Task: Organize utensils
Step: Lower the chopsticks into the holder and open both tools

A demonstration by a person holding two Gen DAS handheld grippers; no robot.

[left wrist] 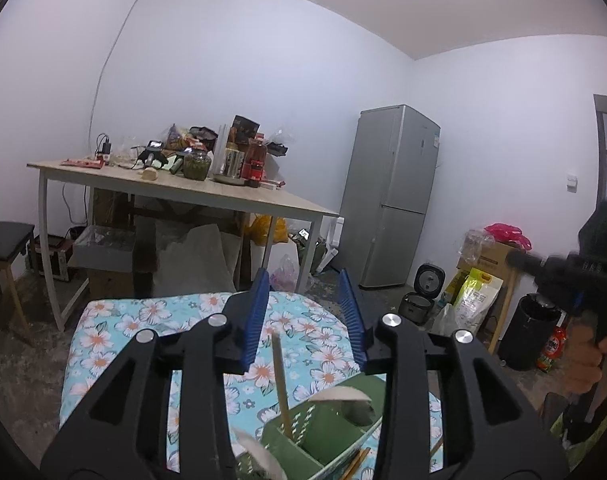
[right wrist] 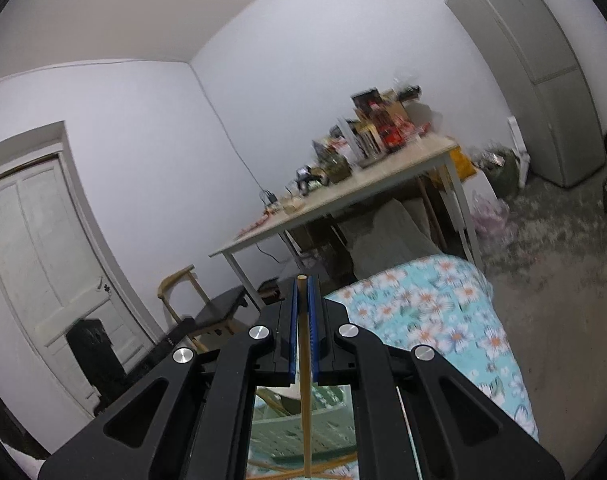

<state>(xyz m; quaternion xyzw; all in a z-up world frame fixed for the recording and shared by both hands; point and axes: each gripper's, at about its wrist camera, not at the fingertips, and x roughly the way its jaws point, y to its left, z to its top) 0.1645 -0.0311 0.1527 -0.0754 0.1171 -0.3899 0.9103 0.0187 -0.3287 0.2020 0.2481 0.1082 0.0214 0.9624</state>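
My left gripper (left wrist: 305, 284) is open and empty, held above a green utensil holder (left wrist: 327, 432) on the floral tablecloth (left wrist: 115, 320). One wooden chopstick (left wrist: 281, 384) stands in the holder, and white spoons (left wrist: 339, 394) lean in it. My right gripper (right wrist: 302, 284) is shut on a wooden chopstick (right wrist: 305, 380), which hangs down between its blue pads (right wrist: 292, 320) over the pale green holder (right wrist: 303, 428). More chopsticks (right wrist: 287, 468) lie below. The right gripper also shows at the right edge of the left wrist view (left wrist: 563, 276).
A cluttered wooden table (left wrist: 207, 192) stands behind the floral one. A grey fridge (left wrist: 391, 196) is at the back right, with a rice cooker (left wrist: 417, 304), bags and a black bin (left wrist: 531, 332) on the floor. A chair (left wrist: 3, 248) is on the left, a white door (right wrist: 43, 260) behind.
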